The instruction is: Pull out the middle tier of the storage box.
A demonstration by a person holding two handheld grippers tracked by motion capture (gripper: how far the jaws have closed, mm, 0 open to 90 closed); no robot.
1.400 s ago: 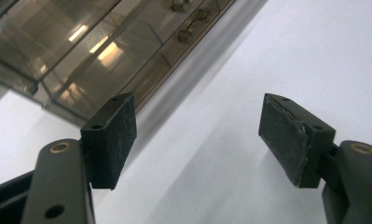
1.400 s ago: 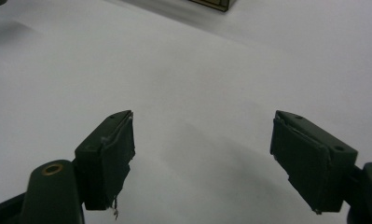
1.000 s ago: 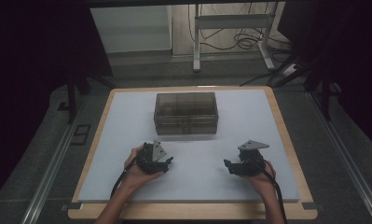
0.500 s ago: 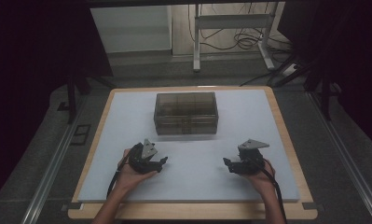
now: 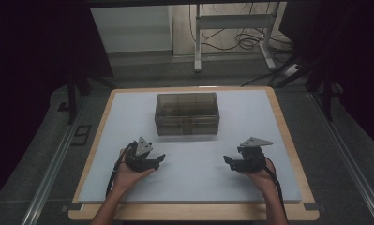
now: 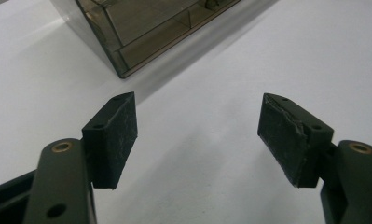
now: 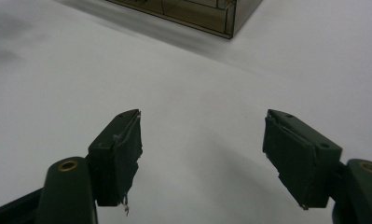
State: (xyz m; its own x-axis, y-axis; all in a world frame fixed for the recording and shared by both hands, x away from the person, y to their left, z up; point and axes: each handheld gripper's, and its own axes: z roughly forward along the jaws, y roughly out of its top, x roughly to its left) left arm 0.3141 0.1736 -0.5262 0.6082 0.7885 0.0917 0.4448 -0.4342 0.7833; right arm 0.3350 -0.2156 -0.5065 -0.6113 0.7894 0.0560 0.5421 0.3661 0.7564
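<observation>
Here, one smoked-plastic compartment box sits far-centre on one white table; two grippers, left gripper and right gripper, wait near it, both wide open and empty, the right's jaws having just been closing slightly.

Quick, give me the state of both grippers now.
Left gripper: open, jaws wide, nothing between them.
Right gripper: open, jaws have just been closing a little, nothing between them.

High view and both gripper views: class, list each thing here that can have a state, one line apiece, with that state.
Box: clear and smoky, lid on, standing flat on the board, untouched.
Left gripper: open, nothing between its jaws, pointed toward the box's near corner.
Right gripper: open, its jaws have just been closing a little, nothing between them.
Board: white, lying flat on the table.
</observation>
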